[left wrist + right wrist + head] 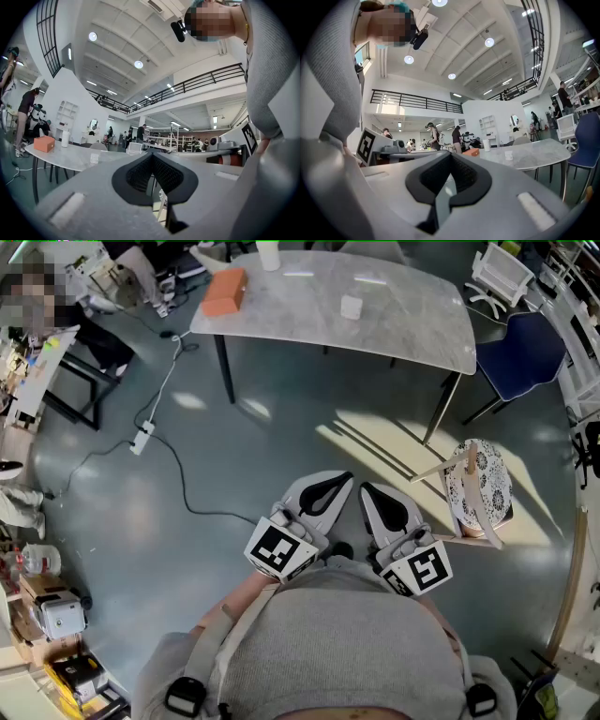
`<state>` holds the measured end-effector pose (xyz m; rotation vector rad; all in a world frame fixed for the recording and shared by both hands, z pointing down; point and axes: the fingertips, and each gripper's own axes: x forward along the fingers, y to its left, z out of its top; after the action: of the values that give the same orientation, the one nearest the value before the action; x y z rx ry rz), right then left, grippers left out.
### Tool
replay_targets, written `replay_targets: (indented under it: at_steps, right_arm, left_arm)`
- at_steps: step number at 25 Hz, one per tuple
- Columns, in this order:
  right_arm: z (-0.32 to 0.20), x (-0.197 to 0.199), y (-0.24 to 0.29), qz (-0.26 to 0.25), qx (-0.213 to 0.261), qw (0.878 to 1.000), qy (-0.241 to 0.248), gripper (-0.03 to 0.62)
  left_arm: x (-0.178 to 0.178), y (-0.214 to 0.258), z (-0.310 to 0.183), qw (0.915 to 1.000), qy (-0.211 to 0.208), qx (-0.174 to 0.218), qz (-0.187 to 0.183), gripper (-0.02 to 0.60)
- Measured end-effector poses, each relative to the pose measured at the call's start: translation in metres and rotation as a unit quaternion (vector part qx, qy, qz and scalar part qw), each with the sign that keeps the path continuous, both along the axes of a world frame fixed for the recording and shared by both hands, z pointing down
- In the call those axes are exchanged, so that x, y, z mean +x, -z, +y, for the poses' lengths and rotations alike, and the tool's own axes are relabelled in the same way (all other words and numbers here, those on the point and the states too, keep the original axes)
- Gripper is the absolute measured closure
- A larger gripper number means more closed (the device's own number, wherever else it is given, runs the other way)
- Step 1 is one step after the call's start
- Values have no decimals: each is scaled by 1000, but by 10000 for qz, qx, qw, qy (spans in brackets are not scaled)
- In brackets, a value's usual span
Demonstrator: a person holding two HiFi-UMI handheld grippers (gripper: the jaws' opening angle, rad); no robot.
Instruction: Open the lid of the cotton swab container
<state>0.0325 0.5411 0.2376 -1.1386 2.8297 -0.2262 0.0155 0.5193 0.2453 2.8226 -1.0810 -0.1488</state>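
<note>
The left hand-held gripper [343,480] and the right hand-held gripper [367,491] were both fully closed and empty, held level. The container [351,307] (small, pale, perhaps translucent) stood on the surface [412,324], well apart from both and right of an orange box [225,292].

The marbled surface [412,324] is pale grey. On it, the rectangular box [225,292] is orange, the small container [351,307] white.

Bright hall: round ceiling lamps [92,36] glare overhead, sunlight stripes the floor [375,442] by the counter [412,324], whose top shines. Fisheye bends every edge; corners go black.
</note>
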Motion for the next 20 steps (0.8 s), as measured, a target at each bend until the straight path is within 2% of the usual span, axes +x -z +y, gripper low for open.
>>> replay_targets:
  at_steps: [11, 15, 20]
  right_arm:
    - [1, 0, 0, 68, 76, 9999, 7, 597]
    - [0, -7, 0, 77, 61, 9999, -30, 597]
    - [-2, -19, 12, -257, 296, 9992, -24, 595]
  left_arm:
    - [-4, -3, -1, 10000, 82, 47, -17, 583]
    - [-12, -2, -1, 10000, 74, -45, 20, 583]
    - [-25, -2, -1, 9999, 65, -118, 42, 583]
